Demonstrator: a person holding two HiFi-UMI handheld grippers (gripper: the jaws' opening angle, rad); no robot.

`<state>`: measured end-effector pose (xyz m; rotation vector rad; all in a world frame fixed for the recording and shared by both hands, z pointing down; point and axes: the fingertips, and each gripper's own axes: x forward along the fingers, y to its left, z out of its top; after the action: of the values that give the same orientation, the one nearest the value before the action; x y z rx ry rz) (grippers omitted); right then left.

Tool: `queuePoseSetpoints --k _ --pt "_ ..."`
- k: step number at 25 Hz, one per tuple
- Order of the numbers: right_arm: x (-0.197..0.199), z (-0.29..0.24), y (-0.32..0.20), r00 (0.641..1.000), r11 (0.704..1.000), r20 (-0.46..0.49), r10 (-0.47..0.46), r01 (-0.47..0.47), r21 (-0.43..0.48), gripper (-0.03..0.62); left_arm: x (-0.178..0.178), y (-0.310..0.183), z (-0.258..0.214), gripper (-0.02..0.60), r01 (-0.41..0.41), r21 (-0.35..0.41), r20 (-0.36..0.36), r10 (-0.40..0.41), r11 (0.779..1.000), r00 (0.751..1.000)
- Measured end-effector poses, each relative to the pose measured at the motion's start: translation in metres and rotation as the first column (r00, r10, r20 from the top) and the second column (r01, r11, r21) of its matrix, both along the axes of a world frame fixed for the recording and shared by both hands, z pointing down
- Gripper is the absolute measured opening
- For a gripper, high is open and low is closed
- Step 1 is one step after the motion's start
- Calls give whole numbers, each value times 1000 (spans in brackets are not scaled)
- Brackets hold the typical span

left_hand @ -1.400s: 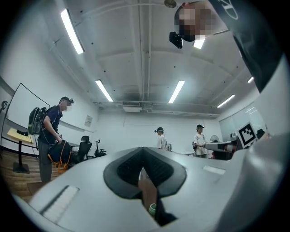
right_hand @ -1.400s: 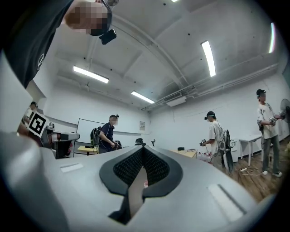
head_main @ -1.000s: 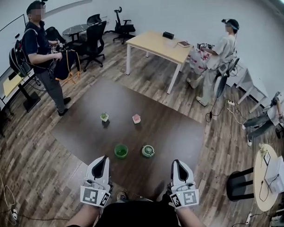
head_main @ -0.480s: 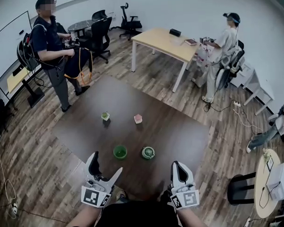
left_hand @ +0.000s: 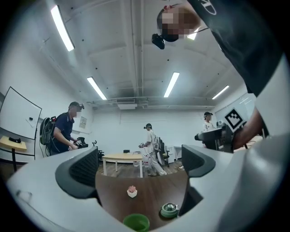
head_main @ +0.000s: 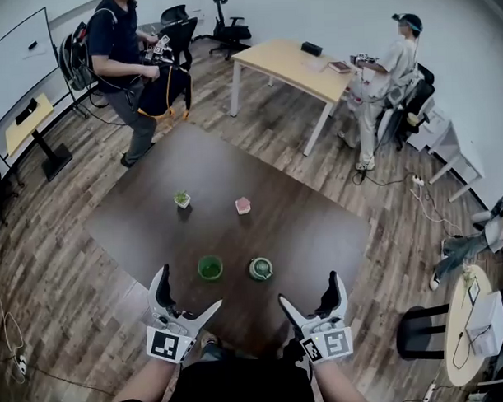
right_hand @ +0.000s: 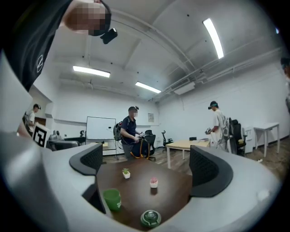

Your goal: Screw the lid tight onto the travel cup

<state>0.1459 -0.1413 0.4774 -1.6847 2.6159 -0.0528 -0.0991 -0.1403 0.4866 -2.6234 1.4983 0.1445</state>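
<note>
Travel cup (head_main: 210, 267): green, squat and round, its mouth open with nothing on it. It stands upright on the dark brown table (head_main: 319, 235), toward the table's 6 o'clock edge, nearest the person.
Lid (head_main: 261, 268): darker green and round, with a greyish raised centre. It lies flat on the table at the cup's 3 o'clock, near it but not touching.
Writing on the cup: the right gripper view shows a faint paler patch on its side, too small to read.
Left gripper (head_main: 189, 290): its jaws have just been opening and now stand spread wide, with nothing between them. It hovers at the cup's 7 o'clock, over the table's near edge.
Right gripper (head_main: 311, 290): its jaws have also just been opening, now gape wide and hold nothing. It is at the lid's 5 o'clock.
Gripper markings: black-and-white square patterns on the cubes, no letters.
Small potted plants: a green one (head_main: 182, 198) and a pink one (head_main: 243, 205), at roughly 12 o'clock beyond the cup and lid.
</note>
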Motion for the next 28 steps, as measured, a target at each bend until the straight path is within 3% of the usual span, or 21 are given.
queuePoseSetpoints --k 3,7,11,14,16,21,28 --pt "-6 8 -24 1000 1000 -8 -6 6 5 594 1 -3 42 555 -33 -73 42 36 997 998" --pt "-8 26 -46 1000 1000 -26 12 -12 15 594 2 -21 101 555 -34 -118 91 45 992 995" --pt "-20 68 -57 997 999 -70 11 -14 -42 593 3 -47 161 554 -45 -126 85 56 991 995" --pt "-24 96 -59 995 996 -102 6 -14 -84 592 1 -60 231 541 -21 -283 26 30 959 999" --pt "-26 114 -62 994 994 -112 0 -13 -112 592 4 -68 260 532 -35 -301 6 38 953 999" --pt "-33 163 -63 991 986 -134 -13 -10 -167 592 13 -84 306 517 -80 -317 -6 83 945 997" --pt "-31 266 -92 985 955 -172 18 -68 -288 592 29 -121 319 477 -118 -332 37 138 936 990"
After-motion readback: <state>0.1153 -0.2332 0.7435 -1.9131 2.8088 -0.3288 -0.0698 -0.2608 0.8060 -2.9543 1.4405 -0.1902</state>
